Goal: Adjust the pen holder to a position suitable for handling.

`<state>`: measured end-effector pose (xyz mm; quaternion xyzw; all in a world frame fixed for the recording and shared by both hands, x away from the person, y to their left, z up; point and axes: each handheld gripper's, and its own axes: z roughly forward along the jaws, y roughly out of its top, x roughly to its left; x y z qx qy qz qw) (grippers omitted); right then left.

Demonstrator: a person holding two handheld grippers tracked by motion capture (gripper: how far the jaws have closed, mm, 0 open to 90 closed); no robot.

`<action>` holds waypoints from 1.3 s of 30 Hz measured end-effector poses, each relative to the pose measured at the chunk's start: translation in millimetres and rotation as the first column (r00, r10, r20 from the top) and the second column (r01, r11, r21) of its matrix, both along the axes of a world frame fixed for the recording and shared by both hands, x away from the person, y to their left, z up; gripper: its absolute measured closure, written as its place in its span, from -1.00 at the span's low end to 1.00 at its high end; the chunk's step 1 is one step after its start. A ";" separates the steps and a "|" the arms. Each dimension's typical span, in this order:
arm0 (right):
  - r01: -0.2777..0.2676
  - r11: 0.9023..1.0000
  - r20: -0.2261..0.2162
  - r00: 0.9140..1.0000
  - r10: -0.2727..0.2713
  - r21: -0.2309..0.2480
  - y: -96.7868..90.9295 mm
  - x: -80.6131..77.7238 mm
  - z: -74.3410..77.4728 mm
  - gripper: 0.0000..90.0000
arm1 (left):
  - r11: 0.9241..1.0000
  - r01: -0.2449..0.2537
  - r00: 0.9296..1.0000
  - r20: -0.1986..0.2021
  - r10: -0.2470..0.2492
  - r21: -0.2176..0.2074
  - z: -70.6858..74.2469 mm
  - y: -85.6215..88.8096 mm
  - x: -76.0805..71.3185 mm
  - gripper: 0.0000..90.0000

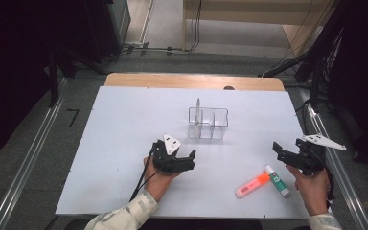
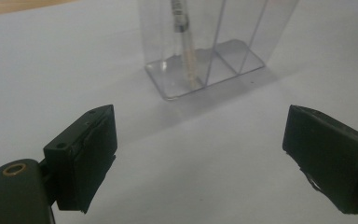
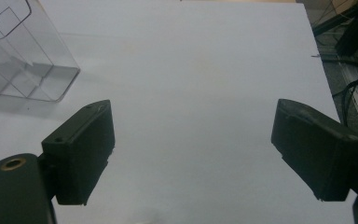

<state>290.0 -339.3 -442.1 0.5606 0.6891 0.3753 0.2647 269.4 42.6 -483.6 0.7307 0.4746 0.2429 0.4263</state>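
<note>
Both claws, left [image 1: 191,157] and right [image 1: 279,149], wide open, empty.

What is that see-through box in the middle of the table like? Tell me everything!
The clear plastic organizer stands upright on the white table, past both tools and touched by neither. It looks like thin, glossy plastic, open on top, with inner walls splitting it into compartments. One pen stands in its left compartment, leaning a little, its tip poking above the rim. The other compartments look empty.
</note>
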 end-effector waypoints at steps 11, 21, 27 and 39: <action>-0.002 1.000 -0.009 1.000 0.002 0.000 0.4 0.0 -1.8 -0.73 | 0.994 0.110 0.994 -0.027 -0.110 -0.019 -4.7 -42.9 -4.1 -0.79; -0.004 1.000 -0.014 1.000 0.004 -0.004 0.5 1.2 -5.5 -0.73 | 0.975 0.213 0.977 -0.016 -0.215 -0.056 -6.5 -82.2 -11.3 -0.78; 0.007 1.000 -0.009 1.000 -0.007 0.007 -2.1 0.3 -3.7 -0.73 | 0.960 0.272 0.962 -0.021 -0.273 -0.061 -8.8 -103.0 -16.2 -0.78; 0.009 1.000 -0.017 1.000 -0.009 0.008 -3.2 -0.4 -5.8 -0.73 | 0.940 0.333 0.941 -0.038 -0.336 -0.079 -15.3 -133.6 -17.9 -0.72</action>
